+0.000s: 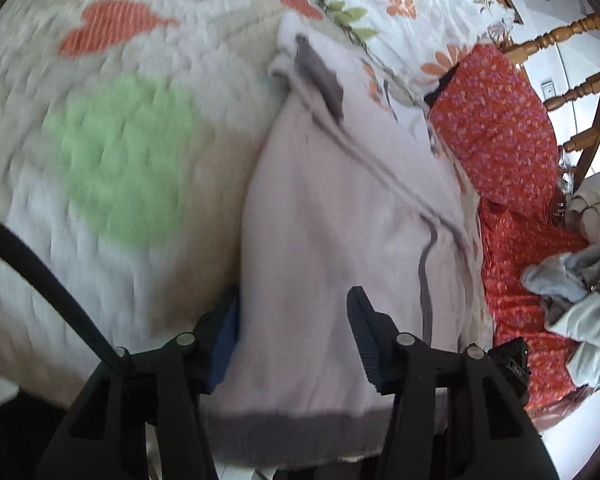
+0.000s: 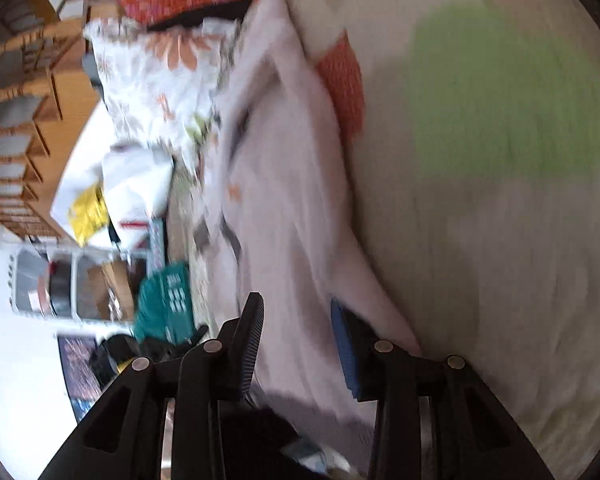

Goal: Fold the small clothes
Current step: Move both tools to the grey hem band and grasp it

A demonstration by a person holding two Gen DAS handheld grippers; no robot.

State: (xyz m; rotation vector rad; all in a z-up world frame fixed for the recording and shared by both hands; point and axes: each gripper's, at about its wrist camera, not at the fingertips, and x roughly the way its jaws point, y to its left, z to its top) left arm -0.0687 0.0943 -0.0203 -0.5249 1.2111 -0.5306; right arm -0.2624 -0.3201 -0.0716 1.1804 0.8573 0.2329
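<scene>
The pale pink garment [image 1: 332, 208] with grey trim lies on the quilt [image 1: 100, 140], beside the red floral pillow [image 1: 496, 128]. Your left gripper [image 1: 292, 332] is spread wide over its hem; your right gripper [image 2: 296, 344] likewise gapes, cloth between its fingers.
</scene>
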